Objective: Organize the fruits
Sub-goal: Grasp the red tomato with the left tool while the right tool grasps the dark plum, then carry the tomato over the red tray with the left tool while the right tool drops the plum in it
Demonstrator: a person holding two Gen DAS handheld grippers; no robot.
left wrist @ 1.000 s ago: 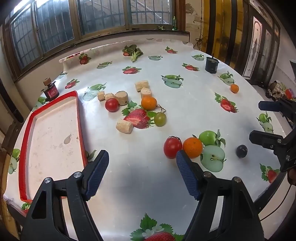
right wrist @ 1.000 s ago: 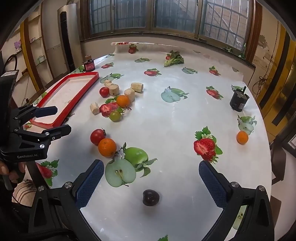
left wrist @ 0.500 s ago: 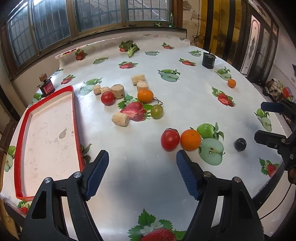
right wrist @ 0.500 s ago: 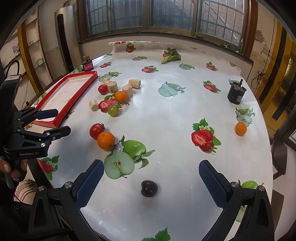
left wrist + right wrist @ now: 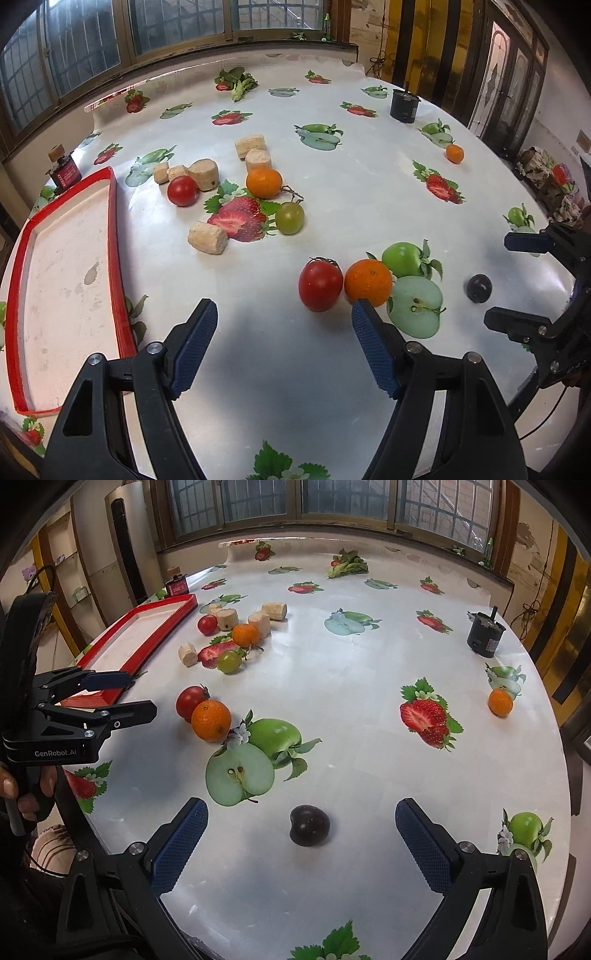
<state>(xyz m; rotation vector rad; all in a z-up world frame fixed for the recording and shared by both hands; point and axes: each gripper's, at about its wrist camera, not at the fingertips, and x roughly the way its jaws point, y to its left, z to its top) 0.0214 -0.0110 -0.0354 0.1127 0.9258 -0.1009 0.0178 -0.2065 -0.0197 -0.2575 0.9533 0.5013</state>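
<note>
My left gripper (image 5: 282, 332) is open and empty above the table, just short of a red tomato (image 5: 320, 284) and an orange (image 5: 368, 282) that touch each other. My right gripper (image 5: 301, 829) is open, with a dark plum (image 5: 309, 825) lying between its fingers near the tips. Farther off lie a second tomato (image 5: 182, 190), an orange (image 5: 263, 182), a green grape-like fruit (image 5: 290, 218) and a small orange (image 5: 454, 153). A red-rimmed tray (image 5: 112, 236) stands at the left.
Several cork-like cylinders (image 5: 207, 237) lie among the far fruits. A black round can (image 5: 404, 105) stands at the back right, a small red bottle (image 5: 64, 171) behind the tray. The tablecloth carries printed fruits. The table edge is close on the right (image 5: 569, 775).
Both grippers have moved forward and lower. The tomato and orange are nearer the left fingers; the plum now lies between the right fingers.
</note>
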